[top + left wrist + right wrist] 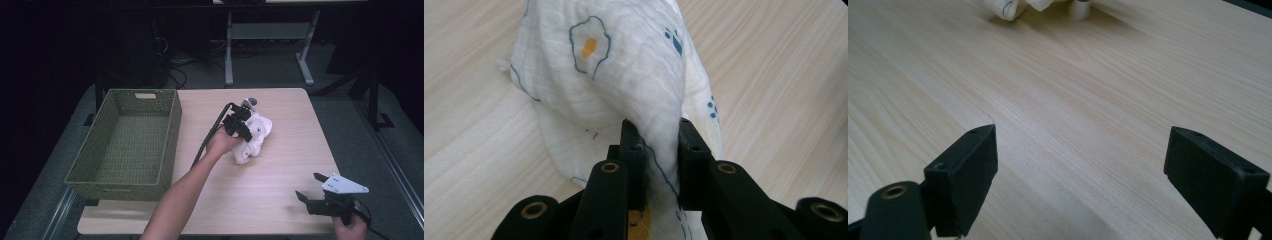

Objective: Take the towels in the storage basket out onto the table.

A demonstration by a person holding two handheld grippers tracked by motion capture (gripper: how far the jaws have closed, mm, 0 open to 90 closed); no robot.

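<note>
On wooden table (280, 190), crumpled cloth (254, 140)

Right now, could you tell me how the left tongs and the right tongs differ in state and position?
The left tongs are shut on the white printed cloth near the table's middle; the right tongs stand wide open with nothing between them. The left tongs point down into the cloth, while the right tongs lie near the table's near right corner. Both are black and hand-held.

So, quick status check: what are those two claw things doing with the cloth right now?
Left gripper shut, fingers pinching the white printed cloth. Right gripper open, idle over bare table. Green basket left of cloth, nothing between them.
</note>
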